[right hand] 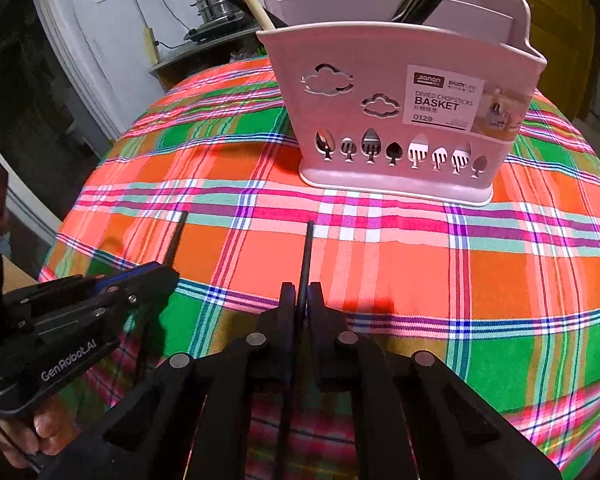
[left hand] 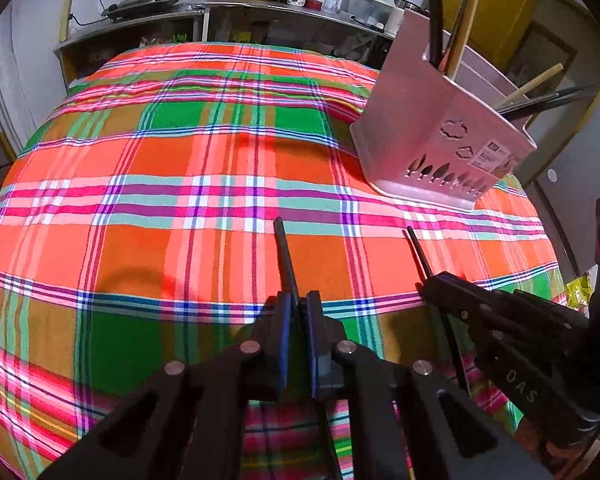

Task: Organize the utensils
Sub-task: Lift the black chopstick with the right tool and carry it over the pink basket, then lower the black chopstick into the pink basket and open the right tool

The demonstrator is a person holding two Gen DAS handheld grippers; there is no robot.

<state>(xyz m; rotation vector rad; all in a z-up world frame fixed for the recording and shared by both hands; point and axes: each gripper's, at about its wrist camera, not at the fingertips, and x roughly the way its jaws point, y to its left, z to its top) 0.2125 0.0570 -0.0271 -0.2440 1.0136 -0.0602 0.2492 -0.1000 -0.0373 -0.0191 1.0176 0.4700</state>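
Item one, left tool (left hand: 299, 304): pressed together on a black chopstick (left hand: 285, 256), lower centre of the left wrist view; we see the stick's far end jutting up past the pads, over the plaid cloth of the worktop (left hand: 140, 160); the same tool shows at lower left of the right wrist view, stick end likewise poking out.

Item two, right tool (right hand: 302, 300): pinching a second black chopstick (right hand: 307, 256), lower centre of its own view; the grip sits on the shaft, leaving the far part free.

Item three, pink basket (right hand: 380, 92): upper right of the left view, upper centre of the right; standing upright on the cloth, well apart from both sticks; already holding dark and wooden utensils in its compartments.

Handling, as we judge it: the sticks look light, stiff, thin and smooth, so liable to swivel or slip between the pads; a hold near mid-shaft suits them; the basket looks like light plastic, likely to shift if knocked.
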